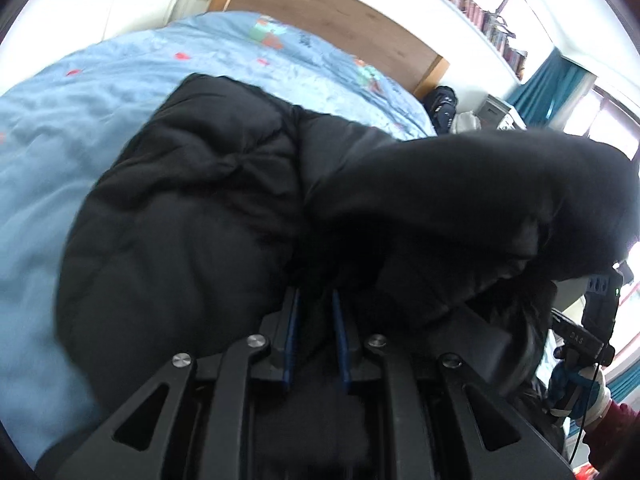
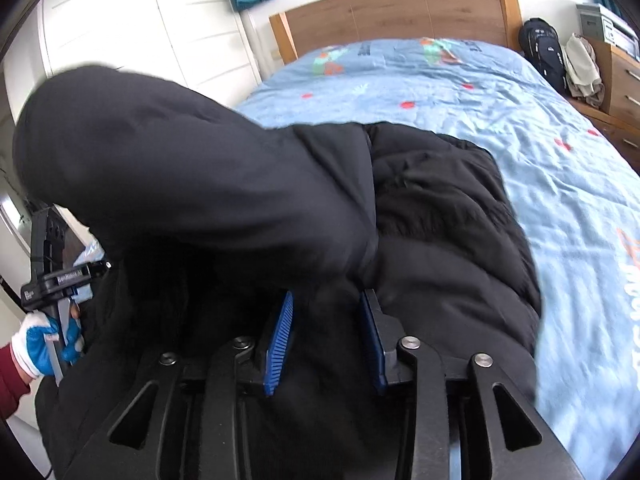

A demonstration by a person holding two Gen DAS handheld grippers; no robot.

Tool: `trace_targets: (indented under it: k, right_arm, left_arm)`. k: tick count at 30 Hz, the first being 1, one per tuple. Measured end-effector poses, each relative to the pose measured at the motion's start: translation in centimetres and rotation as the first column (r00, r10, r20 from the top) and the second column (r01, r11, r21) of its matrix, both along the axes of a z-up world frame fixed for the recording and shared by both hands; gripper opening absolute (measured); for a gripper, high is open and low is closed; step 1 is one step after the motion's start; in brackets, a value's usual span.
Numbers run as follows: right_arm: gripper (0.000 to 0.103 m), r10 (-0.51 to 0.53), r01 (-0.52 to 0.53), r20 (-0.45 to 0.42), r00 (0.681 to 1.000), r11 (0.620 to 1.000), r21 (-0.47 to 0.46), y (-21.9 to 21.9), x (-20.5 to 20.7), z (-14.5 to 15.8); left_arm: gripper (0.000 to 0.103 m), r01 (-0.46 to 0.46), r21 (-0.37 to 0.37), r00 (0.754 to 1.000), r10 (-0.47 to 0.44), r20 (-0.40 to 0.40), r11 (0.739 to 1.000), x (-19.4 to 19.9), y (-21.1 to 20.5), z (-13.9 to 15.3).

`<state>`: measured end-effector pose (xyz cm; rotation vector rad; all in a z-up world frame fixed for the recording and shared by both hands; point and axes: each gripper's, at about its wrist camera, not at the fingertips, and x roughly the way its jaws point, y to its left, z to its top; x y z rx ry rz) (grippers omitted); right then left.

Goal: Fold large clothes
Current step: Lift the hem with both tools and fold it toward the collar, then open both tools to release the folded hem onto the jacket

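Observation:
A black padded jacket (image 1: 180, 200) (image 2: 440, 220) lies on the bed. A thick fold of it (image 1: 480, 192) (image 2: 180, 168) is raised above the rest, between the two grippers. My left gripper (image 1: 315, 296) is shut on black fabric at the jacket's near edge, its blue pads close together. My right gripper (image 2: 327, 298) stands open, its pads well apart. Jacket fabric lies between them, and the ribbed face of the left pad (image 2: 280, 332) shows bare. Gloved hands hold both tools: the right one (image 1: 592, 320) appears in the left wrist view and the left one (image 2: 56, 276) in the right wrist view.
The bed has a light blue patterned duvet (image 1: 80, 140) (image 2: 540, 160) and a wooden headboard (image 1: 340, 12) (image 2: 392, 12). A black backpack (image 2: 542, 52) and a wooden dresser (image 2: 624, 76) stand beside it. White wardrobe doors (image 2: 140, 20) are on the other side.

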<state>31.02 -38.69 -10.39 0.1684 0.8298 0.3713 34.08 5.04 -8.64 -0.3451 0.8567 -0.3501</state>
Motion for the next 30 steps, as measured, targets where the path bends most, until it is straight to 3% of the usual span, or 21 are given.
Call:
trace_targets:
  k: [3, 6, 9, 12, 16, 21, 26, 30]
  right_arm:
    - [0.040, -0.019, 0.019, -0.051, 0.998, 1.000, 0.000, -1.1, -1.4, 1.1]
    - [0.043, -0.049, 0.048, -0.098, 0.994, 0.999, -0.013, -2.2, -3.0, 2.6]
    - [0.045, -0.072, 0.070, -0.115, 0.991, 0.997, -0.025, -3.0, -3.6, 4.8]
    - [0.047, -0.084, 0.083, -0.095, 0.992, 0.996, -0.021, -3.5, -2.9, 7.5]
    - [0.050, -0.077, 0.077, -0.041, 0.996, 0.997, -0.001, -2.8, -0.7, 10.9]
    - [0.055, -0.013, 0.013, -0.001, 1.000, 1.000, 0.018, -0.2, 2.8, 12.9]
    - [0.055, 0.049, -0.048, -0.011, 0.999, 0.999, 0.024, 2.8, 4.7, 12.3]
    - [0.055, 0.084, -0.082, -0.056, 0.995, 0.996, 0.038, 4.1, 4.3, 10.5]
  left_arm:
    - [0.017, -0.036, -0.006, 0.998, 0.035, -0.050, 0.999, -1.7, 1.5, 1.3]
    - [0.024, -0.085, -0.009, 0.992, 0.083, -0.093, 0.996, -3.2, 3.5, 2.9]
    - [0.028, -0.122, -0.001, 0.986, 0.121, -0.112, 0.992, -4.2, 4.4, 5.9]
    - [0.035, -0.126, 0.011, 0.989, 0.127, -0.079, 0.992, -3.5, 4.8, 9.2]
    - [0.054, -0.114, 0.020, 0.993, 0.114, -0.012, 0.993, -0.6, 3.0, 14.4]
    - [0.059, -0.036, -0.012, 0.999, 0.036, 0.035, 0.999, 2.9, -1.8, 18.5]
    - [0.059, 0.066, 0.000, 0.996, -0.066, 0.055, 0.998, 4.5, -7.4, 19.2]
    - [0.059, 0.124, 0.047, 0.992, -0.125, 0.009, 0.991, 4.6, -11.0, 16.7]
